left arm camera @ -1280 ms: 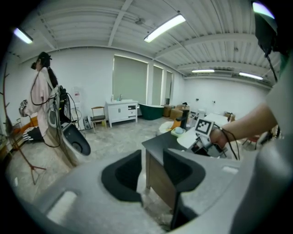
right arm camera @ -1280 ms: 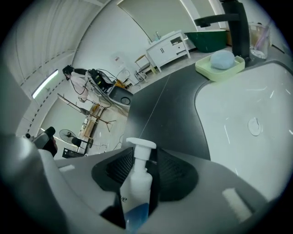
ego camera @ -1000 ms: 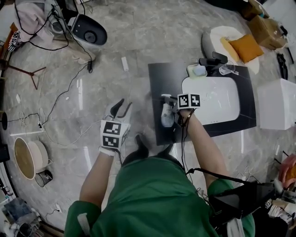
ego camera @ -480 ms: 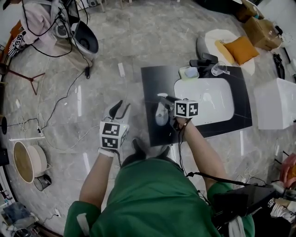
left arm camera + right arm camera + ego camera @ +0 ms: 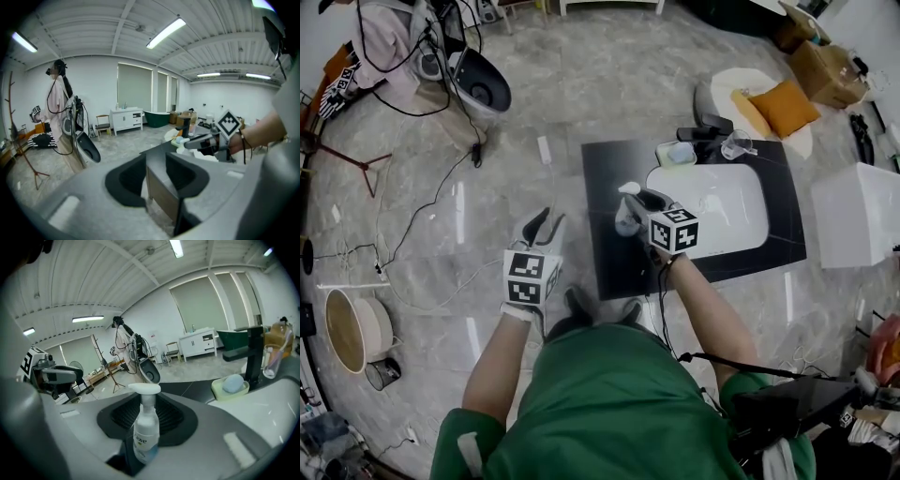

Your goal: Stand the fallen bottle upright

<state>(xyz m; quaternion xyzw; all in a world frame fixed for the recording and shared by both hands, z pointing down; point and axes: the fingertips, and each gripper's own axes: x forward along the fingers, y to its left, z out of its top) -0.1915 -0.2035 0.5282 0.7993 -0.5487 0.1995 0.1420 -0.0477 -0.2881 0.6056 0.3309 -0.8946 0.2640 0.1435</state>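
A pale marble floor (image 5: pixel 581 84) strewn with cables spreads out below you, and on it stands a black counter (image 5: pixel 609 267) with a white sink (image 5: pixel 727 211) set into its right half. Your right gripper (image 5: pixel 637 199) reaches over the left part of that counter, marker cube on top, and its jaws are closing on the bottle (image 5: pixel 625 217) that stands between them. In the right gripper view the right gripper (image 5: pixel 146 401) has the bottle (image 5: pixel 144 434) clamped low between the dark ribbed pads. It is a clear pump bottle with a white label, its white pump head on top with the nozzle pointing left. It stands nearly upright, leaning only a little. You cannot tell from any view whether its base touches the counter. Beyond it to the right sit a pale green soap dish (image 5: pixel 230 386), a black tap (image 5: pixel 254 355) and a clear cup (image 5: pixel 273 359), all at the back rim of the sink. Your left gripper (image 5: pixel 546 217) hangs over bare floor just left of the counter, well apart from the bottle. In the left gripper view the left gripper (image 5: pixel 157 161) has its jaws apart with nothing held. Only the counter's near corner shows through the gap.
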